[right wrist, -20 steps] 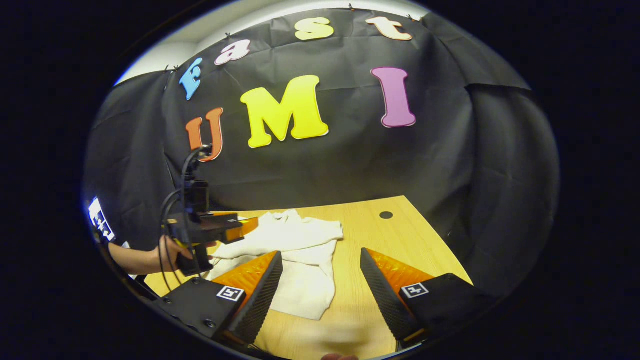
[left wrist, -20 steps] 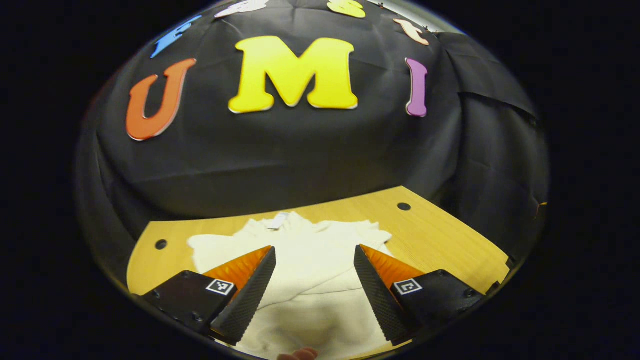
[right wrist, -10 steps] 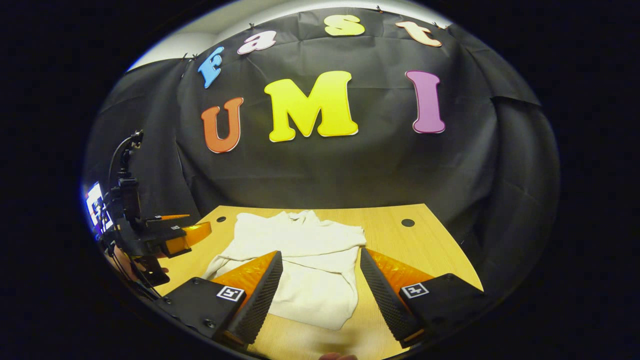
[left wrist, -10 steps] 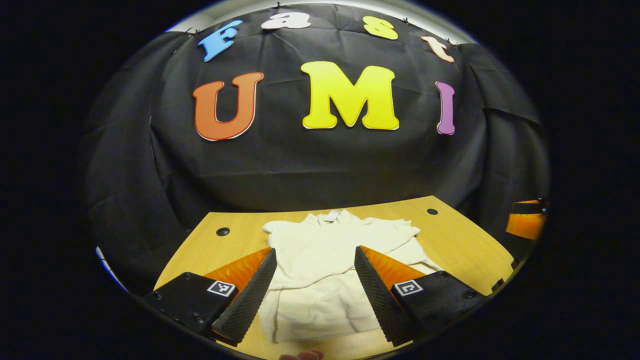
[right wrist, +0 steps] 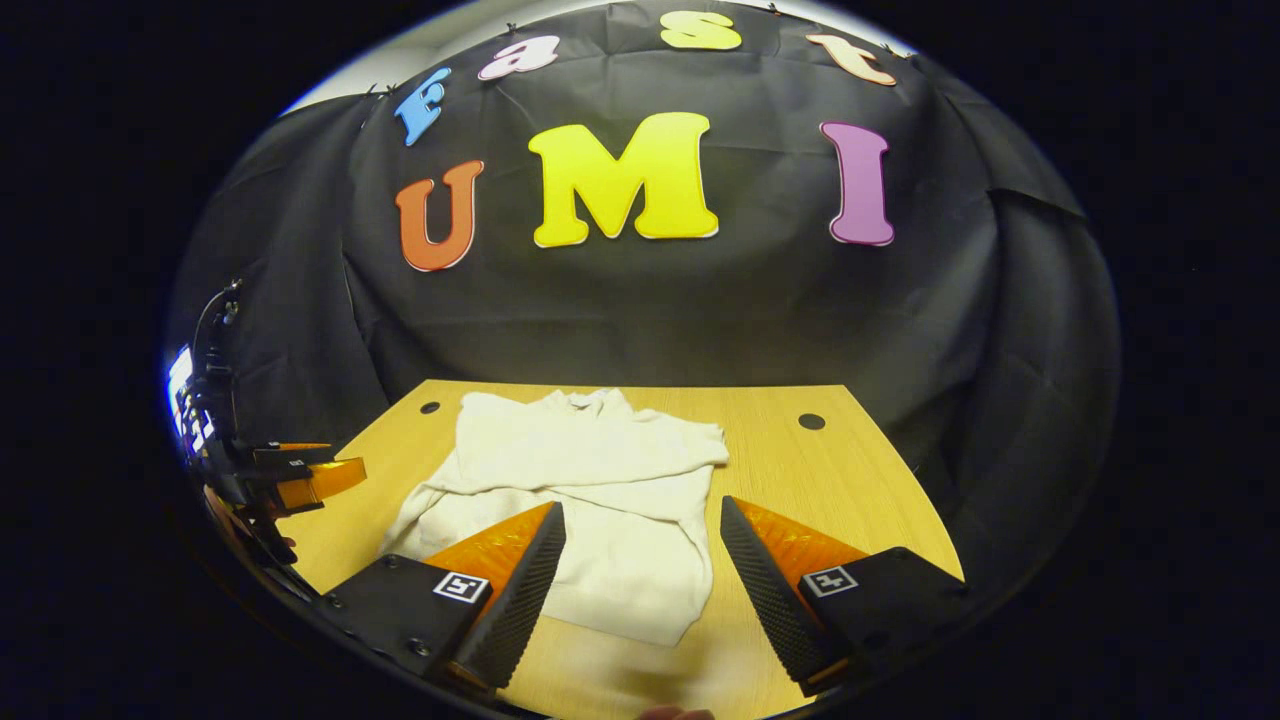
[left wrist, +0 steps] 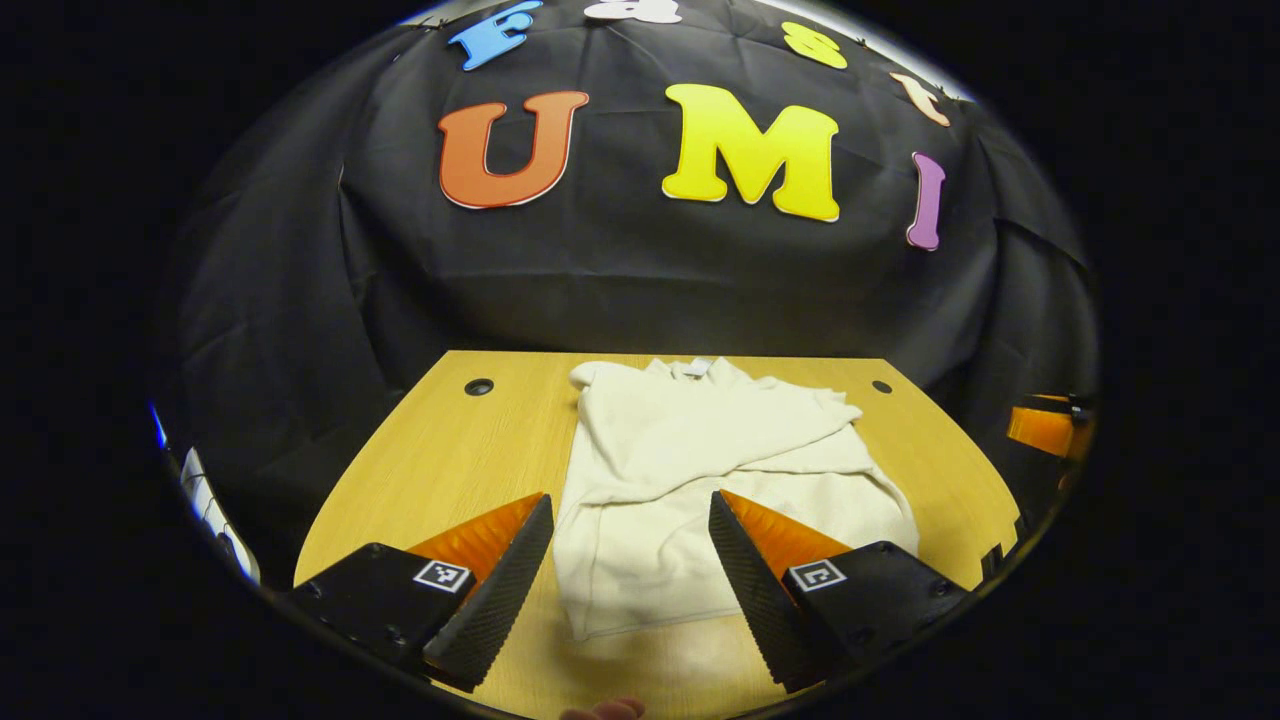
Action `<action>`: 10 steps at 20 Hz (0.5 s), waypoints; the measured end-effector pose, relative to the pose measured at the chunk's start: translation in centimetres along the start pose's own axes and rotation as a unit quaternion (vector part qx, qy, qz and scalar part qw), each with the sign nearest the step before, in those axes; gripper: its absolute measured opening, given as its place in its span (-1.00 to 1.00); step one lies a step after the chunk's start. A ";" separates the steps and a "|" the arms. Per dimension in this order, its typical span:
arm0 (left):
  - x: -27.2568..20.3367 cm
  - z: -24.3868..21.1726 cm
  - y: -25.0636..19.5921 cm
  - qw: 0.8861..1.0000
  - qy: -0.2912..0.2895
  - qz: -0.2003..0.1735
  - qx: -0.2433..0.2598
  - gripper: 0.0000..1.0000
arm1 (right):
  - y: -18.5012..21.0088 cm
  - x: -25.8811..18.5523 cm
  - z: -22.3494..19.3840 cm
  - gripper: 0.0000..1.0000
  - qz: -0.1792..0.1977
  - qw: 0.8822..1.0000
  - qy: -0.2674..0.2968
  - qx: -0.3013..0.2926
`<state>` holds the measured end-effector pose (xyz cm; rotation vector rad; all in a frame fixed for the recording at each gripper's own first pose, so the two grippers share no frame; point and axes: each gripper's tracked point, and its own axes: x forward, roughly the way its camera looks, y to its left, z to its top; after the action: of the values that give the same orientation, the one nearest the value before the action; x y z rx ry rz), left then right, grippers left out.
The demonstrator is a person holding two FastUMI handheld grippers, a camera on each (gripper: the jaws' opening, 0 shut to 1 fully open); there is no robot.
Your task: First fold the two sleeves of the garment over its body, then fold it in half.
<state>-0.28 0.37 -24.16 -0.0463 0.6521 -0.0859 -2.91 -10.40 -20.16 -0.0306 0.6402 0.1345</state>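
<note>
Two sleeves look to me already folded: the white garment (left wrist: 700, 470) lies flat on the wooden surface (left wrist: 460, 450) as a narrow, roughly rectangular bundle, collar and tag toward the booth wall, hem toward me. In the left gripper view I can make out a sleeve laid slantwise across the chest, its edge running from the far left shoulder down toward the right side. In the right gripper view the garment (right wrist: 580, 500) shows a similar band of cloth crossing the body, with a loose flap spilling out on its left edge near the hem. So I judge the first half of the job done, if a bit untidy, and the fold in half not yet made, since the full length from collar to hem lies open.

My left tongs (left wrist: 630, 560) stand wide apart, holding nothing, poised above the near hem with cloth visible between the fingers. My right tongs (right wrist: 640, 570) are likewise spread and empty, hanging over the hem's right corner. The other gripper (right wrist: 300, 480) shows off at the left edge of the right gripper view, clear of the cloth.

What remains, as I read it, is to pinch the two near hem corners and carry them up to the collar. That stray flap may want tucking first, or the final fold will come out lopsided.
</note>
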 end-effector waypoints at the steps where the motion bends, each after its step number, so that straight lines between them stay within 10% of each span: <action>1: 0.1 -1.2 0.2 1.000 0.016 -0.004 -0.003 0.99 | -0.4 0.1 -0.7 0.95 -0.004 1.000 0.008 0.004; 10: 1.4 -10.2 2.6 0.989 0.135 -0.034 -0.045 0.99 | -3.9 0.9 -7.8 0.95 -0.032 0.993 0.103 0.052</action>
<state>-5.22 2.67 -33.31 -0.1458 0.9257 -0.1299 -6.34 -14.71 -26.97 0.0354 0.8506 0.0353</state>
